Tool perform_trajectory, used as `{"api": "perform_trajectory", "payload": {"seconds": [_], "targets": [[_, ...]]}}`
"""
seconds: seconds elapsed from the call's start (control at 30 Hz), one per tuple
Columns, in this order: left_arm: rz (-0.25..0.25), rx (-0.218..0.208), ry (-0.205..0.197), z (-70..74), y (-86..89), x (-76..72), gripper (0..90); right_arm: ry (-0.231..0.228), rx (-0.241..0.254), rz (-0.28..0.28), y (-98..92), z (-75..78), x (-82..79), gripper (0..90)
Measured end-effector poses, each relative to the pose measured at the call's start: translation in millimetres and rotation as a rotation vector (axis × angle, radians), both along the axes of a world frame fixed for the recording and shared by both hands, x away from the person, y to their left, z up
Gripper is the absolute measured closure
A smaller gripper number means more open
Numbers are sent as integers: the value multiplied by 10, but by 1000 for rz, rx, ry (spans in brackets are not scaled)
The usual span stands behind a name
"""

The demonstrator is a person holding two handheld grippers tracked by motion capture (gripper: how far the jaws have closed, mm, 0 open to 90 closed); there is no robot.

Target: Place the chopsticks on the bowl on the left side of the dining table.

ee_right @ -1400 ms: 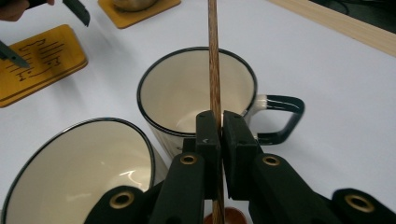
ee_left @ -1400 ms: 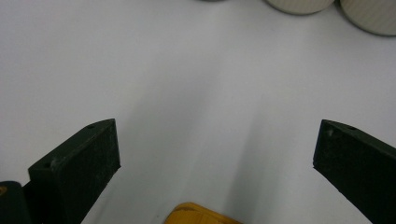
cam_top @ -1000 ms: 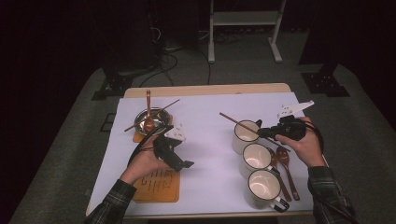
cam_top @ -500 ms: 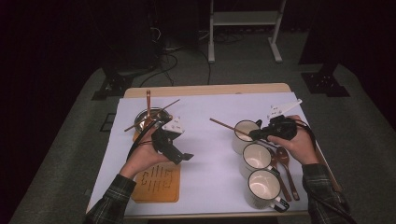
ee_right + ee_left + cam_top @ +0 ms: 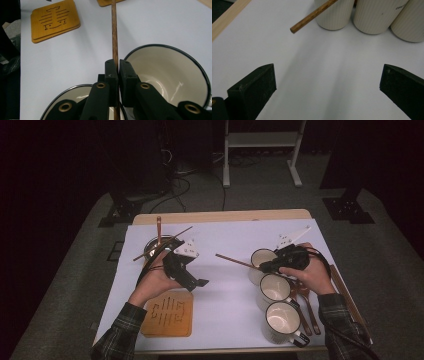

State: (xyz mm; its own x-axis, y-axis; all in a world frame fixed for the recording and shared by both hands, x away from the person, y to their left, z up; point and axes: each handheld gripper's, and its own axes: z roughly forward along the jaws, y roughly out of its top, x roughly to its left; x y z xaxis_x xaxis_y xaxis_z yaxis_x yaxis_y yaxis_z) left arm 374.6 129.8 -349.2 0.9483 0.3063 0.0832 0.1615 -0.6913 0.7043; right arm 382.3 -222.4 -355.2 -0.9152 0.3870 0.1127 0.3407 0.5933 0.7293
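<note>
Nearest you, three cream mugs stood in a row down the right side of the white sheet [image 5: 230,305]: the nearest mug [image 5: 281,321], the middle mug [image 5: 273,289] and the far mug [image 5: 261,261]. A wooden coaster [image 5: 168,314] lay at the near left. None of these had shifted since a second earlier.

Your right gripper [image 5: 115,67] was clamped tight on a thin wooden stick [image 5: 114,37], its jaws all but touching with the stick pinched between the pads. In the right gripper view the stick ran straight out over the sheet, with a mug rim on either side of the jaws. In the high view your right gripper [image 5: 265,266] sat over the far mug, and the stick [image 5: 234,261] pointed left and slightly away from you, held clear of the sheet. A second earlier that hand had been farther right, past the mugs; since then it had carried the stick leftward, so the free end reached nearer the middle of the sheet.

Your left gripper [image 5: 200,282] held nothing; its jaws stood wide apart over bare white sheet, and in the left gripper view the stick's free end [image 5: 312,16] hung ahead of them. That hand had drawn away from the coaster, toward the bowl [image 5: 159,246] with sticks at the far left.
</note>
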Motion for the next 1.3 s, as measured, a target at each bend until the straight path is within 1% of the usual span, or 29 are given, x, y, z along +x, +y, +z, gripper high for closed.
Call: {"api": "perform_trajectory", "payload": {"seconds": [0.13,0.33,0.43,0.47,0.63,0.67,0.7,0.77,0.83,0.93,0.97,1.03,1.1,1.13,1.17,1.3], "targets": [[-10,-7,-2,24,-31,-10,0,11,-6,21,50,-1,7,850],[-34,0,-3,53,-83,-20,0,16,-7,53,120,9,15,850],[-46,-2,-2,64,-127,-27,0,14,-9,74,167,15,21,850],[-52,5,-5,69,-134,-25,0,12,-9,81,186,18,22,850],[-67,1,-1,79,-206,-33,0,9,-10,110,257,41,25,850],[-71,1,-1,84,-216,-32,0,9,-11,113,270,41,26,850],[-70,-8,1,84,-228,-35,0,12,-13,117,280,41,26,850],[-75,-8,-1,90,-245,-34,0,10,-15,128,299,34,31,850],[-81,-9,-1,86,-274,-35,0,18,-17,131,316,32,28,850],[-96,1,1,75,-318,-36,0,15,-13,139,339,33,38,850],[-94,-1,2,69,-332,-39,0,19,-11,139,353,35,40,850],[-106,11,1,67,-357,-36,0,22,-12,143,370,37,43,850],[-107,10,2,63,-377,-35,0,27,-14,151,390,37,46,850],[-114,7,3,63,-380,-30,6,27,-10,158,399,34,50,850],[-116,-2,5,59,-387,-31,40,28,-9,162,408,34,51,850],[-128,9,0,47,-423,-31,49,31,-10,180,457,40,50,850]]}}
